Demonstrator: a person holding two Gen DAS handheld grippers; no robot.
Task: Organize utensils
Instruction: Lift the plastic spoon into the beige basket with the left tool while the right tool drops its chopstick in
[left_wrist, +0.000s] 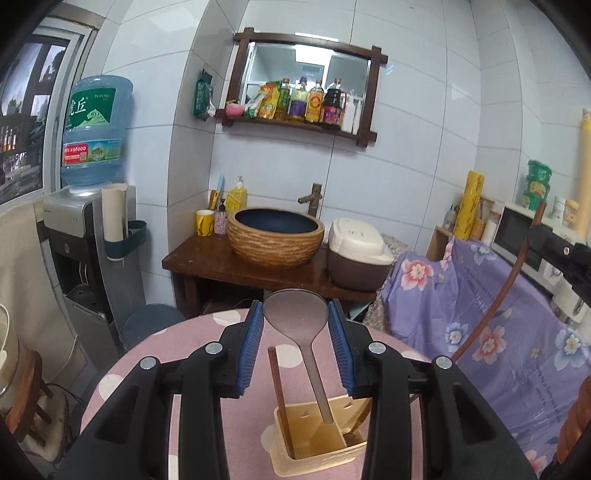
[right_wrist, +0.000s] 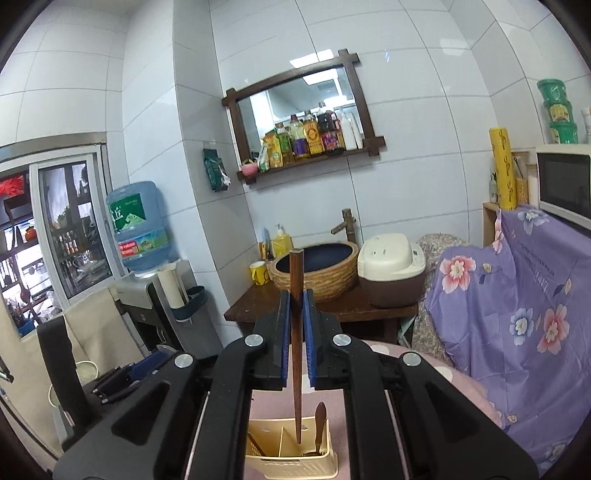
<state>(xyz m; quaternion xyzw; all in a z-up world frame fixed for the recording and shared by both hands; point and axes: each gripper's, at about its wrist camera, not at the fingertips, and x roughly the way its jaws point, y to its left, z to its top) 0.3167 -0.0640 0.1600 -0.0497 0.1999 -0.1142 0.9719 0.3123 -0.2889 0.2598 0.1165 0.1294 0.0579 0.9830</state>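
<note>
Both claws hold utensils above the caddy (right_wrist: 291, 452): your left claw (left_wrist: 296, 345) pinches the spatula (left_wrist: 296, 314), your right claw (right_wrist: 295, 341) clamps the chopstick (right_wrist: 296, 325); next, lower each tip-first into a compartment.

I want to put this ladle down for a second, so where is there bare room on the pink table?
Bare pink tablecloth shows left of the cream utensil holder and beyond it toward the table's far edge. The holder is crowded: a chopstick, the ladle in the left tongs, and the right tongs' chopstick.
</note>
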